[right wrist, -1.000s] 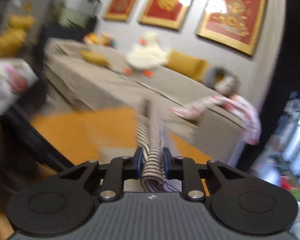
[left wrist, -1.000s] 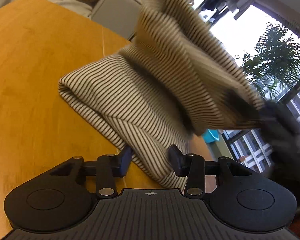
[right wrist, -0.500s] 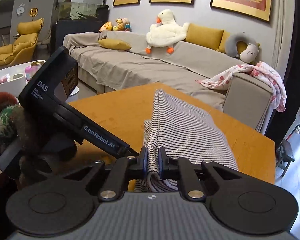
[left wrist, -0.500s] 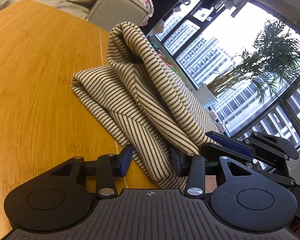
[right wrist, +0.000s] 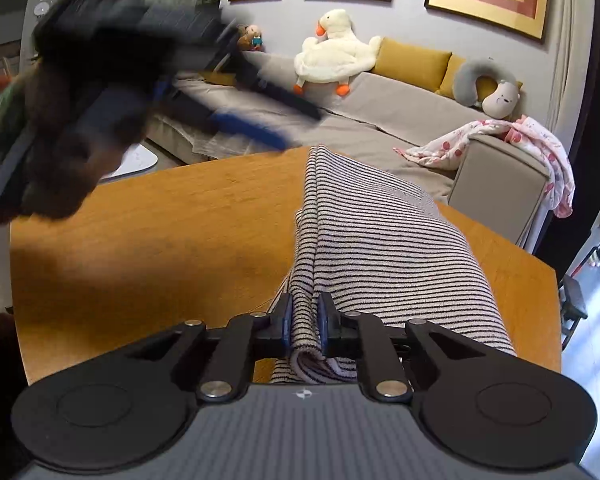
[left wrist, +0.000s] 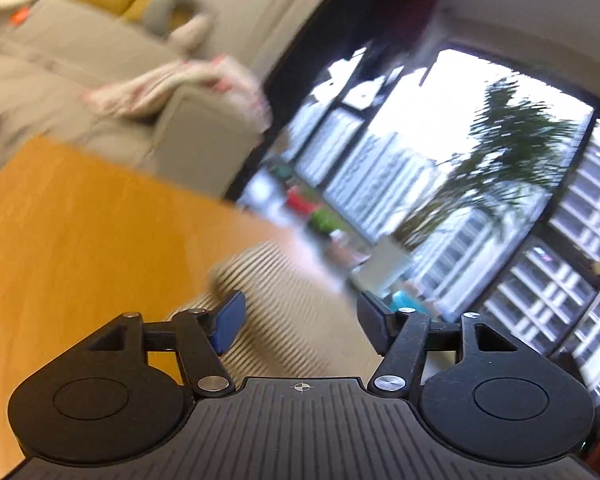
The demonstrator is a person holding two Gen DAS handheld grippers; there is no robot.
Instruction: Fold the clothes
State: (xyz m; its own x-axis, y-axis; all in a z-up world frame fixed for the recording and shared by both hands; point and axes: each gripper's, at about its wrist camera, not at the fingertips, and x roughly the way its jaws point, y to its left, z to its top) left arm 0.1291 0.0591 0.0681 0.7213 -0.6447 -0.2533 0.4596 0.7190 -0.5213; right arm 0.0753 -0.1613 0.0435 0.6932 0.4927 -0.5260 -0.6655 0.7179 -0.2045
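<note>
While the right gripper [right wrist: 303, 320] pinches a near edge fold of the striped garment [right wrist: 384, 240], jaws nearly shut on cloth, the garment lies folded on the wooden table [right wrist: 160, 232], running from near to far. Left gripper [left wrist: 298, 322] blurred, jaws opening wide, nothing gripped, striped cloth below them. Pink floral cloth [right wrist: 500, 140] drapes the grey sofa [right wrist: 400, 104] arm, far right.

Bare table [right wrist: 160, 220] left of striped garment [right wrist: 380, 240].
</note>
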